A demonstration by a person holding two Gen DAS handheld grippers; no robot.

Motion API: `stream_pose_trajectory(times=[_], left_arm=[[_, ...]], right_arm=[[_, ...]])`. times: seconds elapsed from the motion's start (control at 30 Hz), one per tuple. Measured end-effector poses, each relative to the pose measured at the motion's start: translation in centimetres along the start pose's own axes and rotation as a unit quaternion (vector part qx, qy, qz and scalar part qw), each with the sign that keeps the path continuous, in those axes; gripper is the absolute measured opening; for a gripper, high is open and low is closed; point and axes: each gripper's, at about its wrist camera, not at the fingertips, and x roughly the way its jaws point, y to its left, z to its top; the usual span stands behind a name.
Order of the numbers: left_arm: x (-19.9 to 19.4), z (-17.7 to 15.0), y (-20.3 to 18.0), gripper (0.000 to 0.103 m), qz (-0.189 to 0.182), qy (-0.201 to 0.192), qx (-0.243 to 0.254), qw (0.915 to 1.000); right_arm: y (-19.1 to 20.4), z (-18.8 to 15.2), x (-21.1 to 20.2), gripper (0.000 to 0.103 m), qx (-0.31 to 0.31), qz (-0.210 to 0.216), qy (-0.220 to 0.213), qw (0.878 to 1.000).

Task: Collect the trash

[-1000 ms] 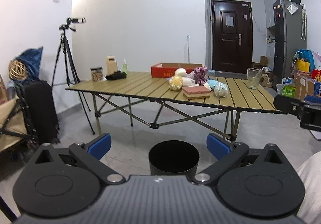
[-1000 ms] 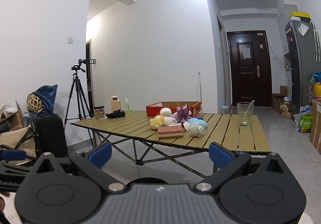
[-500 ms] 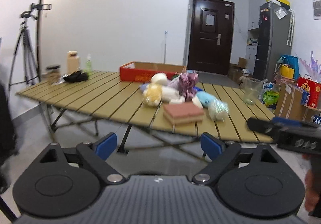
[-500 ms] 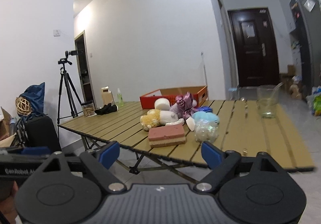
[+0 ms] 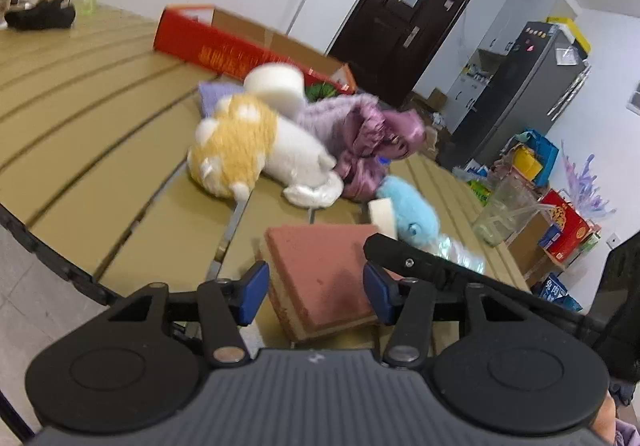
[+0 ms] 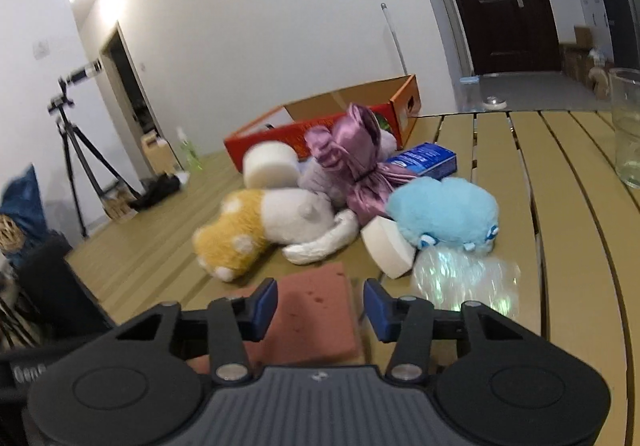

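A pink sponge block (image 5: 320,270) lies at the table's near edge. My left gripper (image 5: 316,298) hovers at it with its jaws closing; the block shows between the blue pads (image 5: 254,296), which do not press on it. My right gripper (image 6: 320,306) comes at the same block (image 6: 312,286) from the other side, jaws also closing and clear of it; one of its black fingers (image 5: 408,260) crosses the left wrist view. Behind lie crinkled clear plastic wrap (image 6: 464,278), a white foam piece (image 6: 388,246) and a white foam roll (image 5: 276,82).
On the slatted table (image 5: 100,86) are a yellow-white plush (image 5: 236,150), a blue plush (image 6: 444,214), purple satin cloth (image 6: 356,162), a blue carton (image 6: 424,160), a red cardboard box (image 5: 224,46) and a glass (image 6: 628,126) at the right. A tripod (image 6: 72,126) stands left.
Both grippers have swept forward from out in the room to the table's edge, so the pile looms close. Their jaws have narrowed. The black bin on the floor has left view.
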Motion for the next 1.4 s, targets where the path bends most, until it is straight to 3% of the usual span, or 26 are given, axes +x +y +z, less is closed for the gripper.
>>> stream_pose_trajectory(times=[0.13,0.2,0.23,0.33,0.5,0.63,0.77,1.03,1.17,1.23,1.3,1.4], left_arm=[[0.2,-0.4,0.5,0.046,-0.017,-0.003,-0.011,0.9998],[0.0,-0.4,0.4,0.043,-0.015,-0.006,-0.013,0.9998],[-0.3,-0.5,0.3,0.042,-0.013,-0.010,-0.012,0.9998],[-2.1,-0.7,-0.1,0.041,-0.006,-0.023,0.004,0.9997],[-8.0,-1.4,1.0,0.035,-0.028,-0.046,0.018,0.9984],[-12.4,-3.3,2.6,0.033,-0.017,-0.055,0.022,0.9981],[-13.5,-6.8,4.6,0.033,0.009,-0.020,0.021,0.9995],[-8.6,-10.4,8.2,0.031,0.056,0.101,-0.011,0.9932],[-5.3,-12.4,9.5,0.031,0.093,0.168,-0.021,0.9812],[-3.6,-13.4,10.1,0.032,0.119,0.212,-0.024,0.9697],[-2.8,-14.4,10.5,0.040,0.130,0.235,-0.030,0.9628],[-2.0,-15.5,10.3,0.046,0.159,0.269,0.001,0.9498]], right_arm=[[-2.1,-0.2,0.7,0.047,0.046,0.032,0.014,0.998],[-3.1,-0.2,0.9,0.034,0.088,0.064,0.022,0.994],[-3.0,-0.3,0.7,0.034,0.092,0.064,0.024,0.993],[-1.3,-0.7,-0.8,0.032,0.060,0.070,0.015,0.996],[2.1,-2.1,-5.2,0.032,0.019,0.107,-0.007,0.994],[4.6,-4.4,-6.8,0.032,-0.003,0.151,0.017,0.988],[6.1,-7.0,-6.0,0.032,-0.012,0.165,0.071,0.984],[6.2,-13.1,0.0,0.031,-0.021,0.117,0.200,0.973],[6.0,-15.7,2.6,0.031,-0.007,0.096,0.253,0.963],[5.8,-17.2,4.0,0.033,-0.005,0.084,0.279,0.956],[5.6,-18.9,4.9,0.035,-0.027,0.059,0.296,0.953],[4.8,-20.9,5.3,0.035,-0.033,0.038,0.322,0.945]])
